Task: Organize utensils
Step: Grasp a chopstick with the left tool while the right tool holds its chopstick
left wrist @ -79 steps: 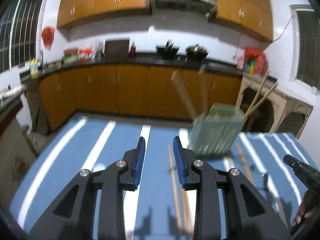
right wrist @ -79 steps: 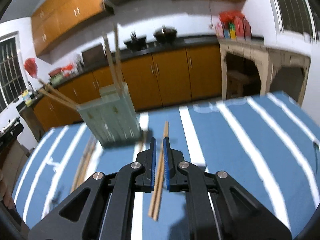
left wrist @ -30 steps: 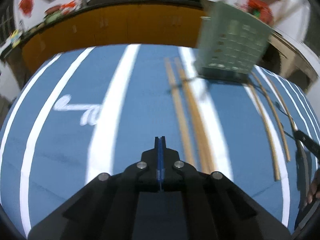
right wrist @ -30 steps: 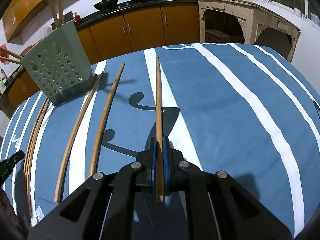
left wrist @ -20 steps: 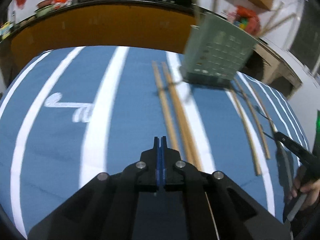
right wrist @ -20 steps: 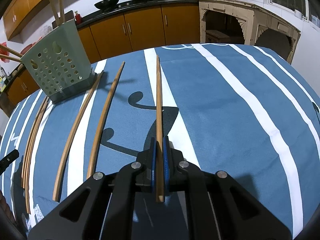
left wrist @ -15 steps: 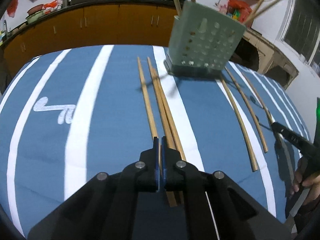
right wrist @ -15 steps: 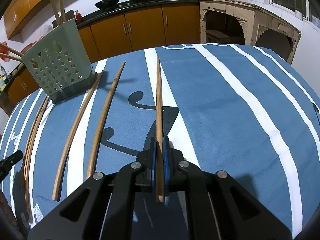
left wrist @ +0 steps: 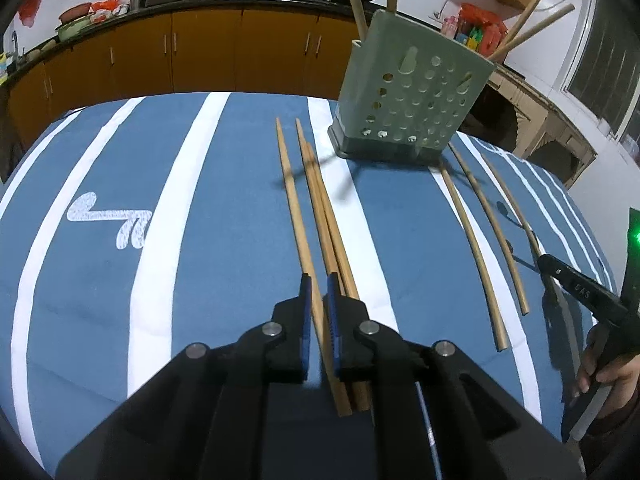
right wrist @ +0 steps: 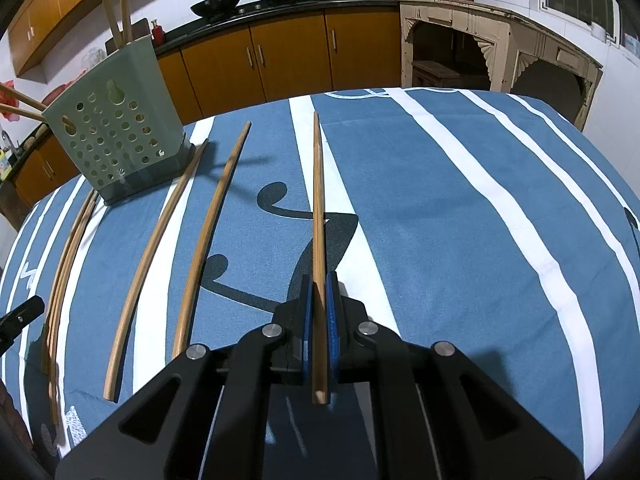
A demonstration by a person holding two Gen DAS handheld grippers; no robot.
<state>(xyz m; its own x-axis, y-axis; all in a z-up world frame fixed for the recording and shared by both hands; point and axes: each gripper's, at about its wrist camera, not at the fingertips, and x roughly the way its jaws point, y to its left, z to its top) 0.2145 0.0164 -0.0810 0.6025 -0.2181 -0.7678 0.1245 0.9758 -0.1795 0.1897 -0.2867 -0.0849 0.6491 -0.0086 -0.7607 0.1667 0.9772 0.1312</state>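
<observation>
Lying on the blue cloth, the loose chopsticks form two groups on either side of the utensil holder (left wrist: 412, 92). The first group is three straight, tapered wooden chopsticks (left wrist: 320, 216) packed side by side to the holder's left in the left wrist view. The leftmost chopstick (left wrist: 294, 208) of that group runs into the narrow gap between the blue pads of the left gripper (left wrist: 319, 292); the jaws have just been opening slightly and stand a little apart, and whether the pads touch the wood cannot be told from this angle.

The second group is two more chopsticks (right wrist: 176, 236), well apart from each other, lying between the holder and the right gripper (right wrist: 319, 292); the lens bends them into arcs.

The right gripper's jaws are clamped on a single darker wooden chopstick (right wrist: 318, 200). Its blunt end projects back past the pads, and its pointed tip extends forward above the cloth.

The holder is a pale green plastic box, rectangular, perforated with round holes, seated in a darker base tray. Several chopsticks stand in it, leaning out over its rim.

The tablecloth (right wrist: 460, 216) is blue woven fabric with white stripes. A hand (left wrist: 600, 364) grips the right tool's handle at the edge of the left wrist view. Orange cabinets (right wrist: 288, 56) with a dark countertop run behind the table.
</observation>
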